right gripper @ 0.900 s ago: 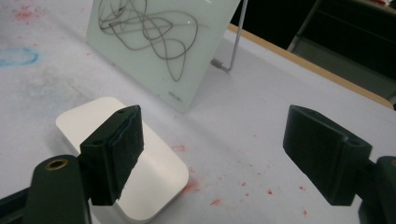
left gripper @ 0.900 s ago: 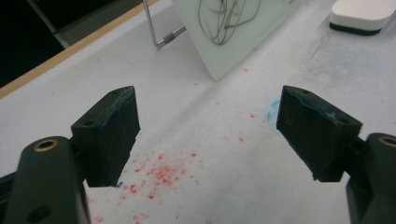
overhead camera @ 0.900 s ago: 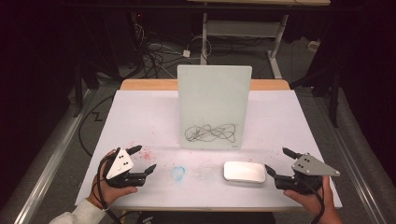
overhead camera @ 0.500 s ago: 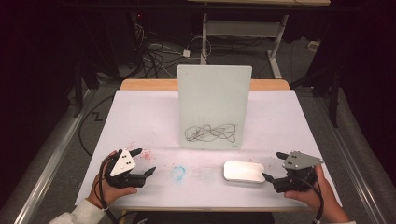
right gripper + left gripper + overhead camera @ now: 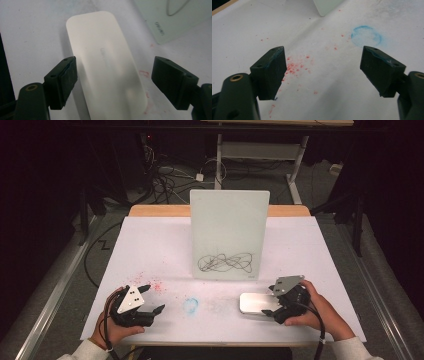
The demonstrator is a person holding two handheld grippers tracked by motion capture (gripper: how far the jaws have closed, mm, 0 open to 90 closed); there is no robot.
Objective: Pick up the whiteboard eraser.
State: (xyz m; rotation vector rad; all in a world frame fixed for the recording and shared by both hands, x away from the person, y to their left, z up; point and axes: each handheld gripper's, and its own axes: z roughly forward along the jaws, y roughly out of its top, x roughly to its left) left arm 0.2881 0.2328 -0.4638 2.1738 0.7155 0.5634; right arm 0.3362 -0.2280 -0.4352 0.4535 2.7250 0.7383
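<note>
i have the right gripper (image 5: 270, 306) straddling the white eraser (image 5: 254, 303), jaws wide, not gripping; left gripper (image 5: 152, 299) at 8 o'clock, jaws wide, empty.

A white rounded eraser block (image 5: 256, 303) lies on the white paper-covered surface (image 5: 310, 250). The right gripper (image 5: 271, 306) sits at its right end, one finger on each side. The left gripper (image 5: 150, 299) rests well apart, fingers spread wide over nothing. A pale glass board (image 5: 229, 227) with black scribbles (image 5: 225, 262) stands upright behind. A blue smudge ring (image 5: 190, 305) lies between the grippers.
</note>
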